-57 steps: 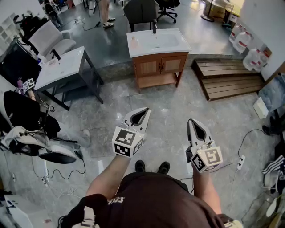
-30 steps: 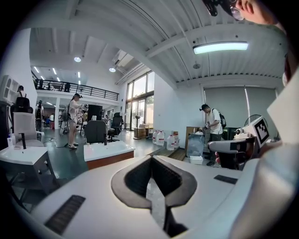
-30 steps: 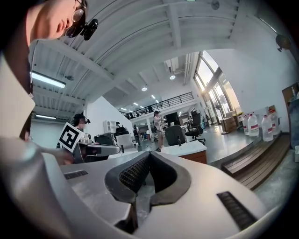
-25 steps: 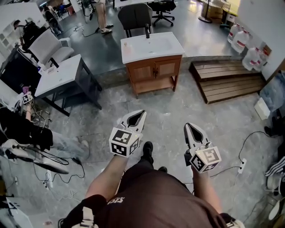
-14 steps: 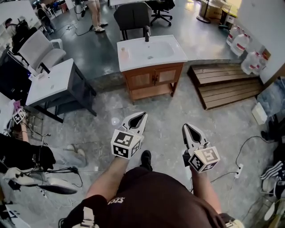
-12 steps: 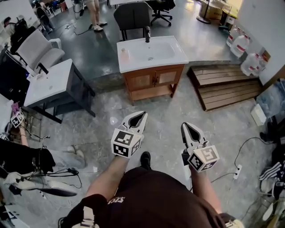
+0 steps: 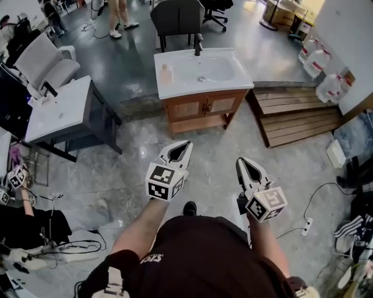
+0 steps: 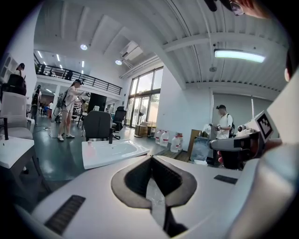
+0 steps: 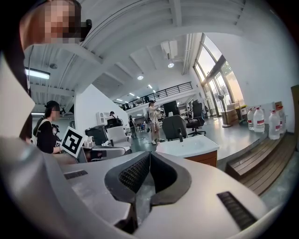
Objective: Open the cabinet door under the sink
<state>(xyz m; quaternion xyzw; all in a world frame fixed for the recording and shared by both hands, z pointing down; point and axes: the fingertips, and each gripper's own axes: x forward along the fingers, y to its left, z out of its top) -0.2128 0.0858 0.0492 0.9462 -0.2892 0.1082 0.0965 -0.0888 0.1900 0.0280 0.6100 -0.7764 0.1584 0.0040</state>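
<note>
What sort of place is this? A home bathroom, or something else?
Likely a large workshop or test hall, not a home. A wooden sink cabinet stands alone on an open floor, with office chairs behind it and big water jugs by the wall.

Sink cab. (image 7: 201,108) closer vs. before

An open stretch of grey floor (image 7: 204,145) is left between the left gripper (image 7: 184,145), the right gripper (image 7: 241,163) and the cabinet doors (image 7: 205,107) under the sink (image 7: 201,70). This lane is bounded on the left by a dark-legged table (image 7: 61,110) and on the right by a low wooden platform (image 7: 297,113). Passage behind the sink is blocked by an office chair (image 7: 178,14). A cable (image 7: 317,192) is laid across the floor at far right.
</note>
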